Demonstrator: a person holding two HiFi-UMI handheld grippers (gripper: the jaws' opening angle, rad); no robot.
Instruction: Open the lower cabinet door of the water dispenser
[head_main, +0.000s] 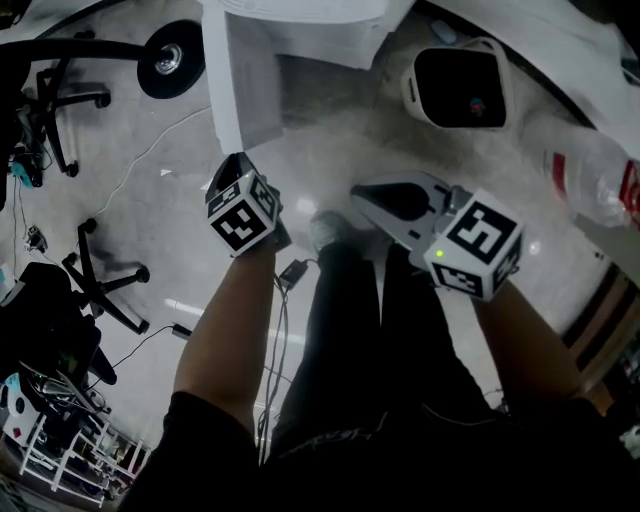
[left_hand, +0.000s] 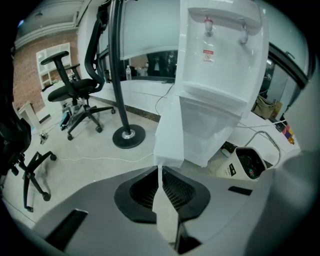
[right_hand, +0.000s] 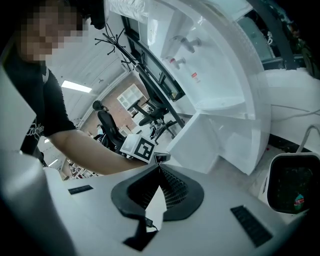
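Pinching only the bottom corner of the swung-out lower cabinet door (left_hand: 169, 131) of the water dispenser (left_hand: 220, 60), your left gripper (left_hand: 160, 171) may slip off if you pull harder; right gripper (right_hand: 160, 169) closed, empty.

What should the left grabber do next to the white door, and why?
Probably swing the cabinet door a little wider. It already stands out from the water dispenser, and the left gripper, jaws together, sits right at its lower corner; whether they touch is unclear.
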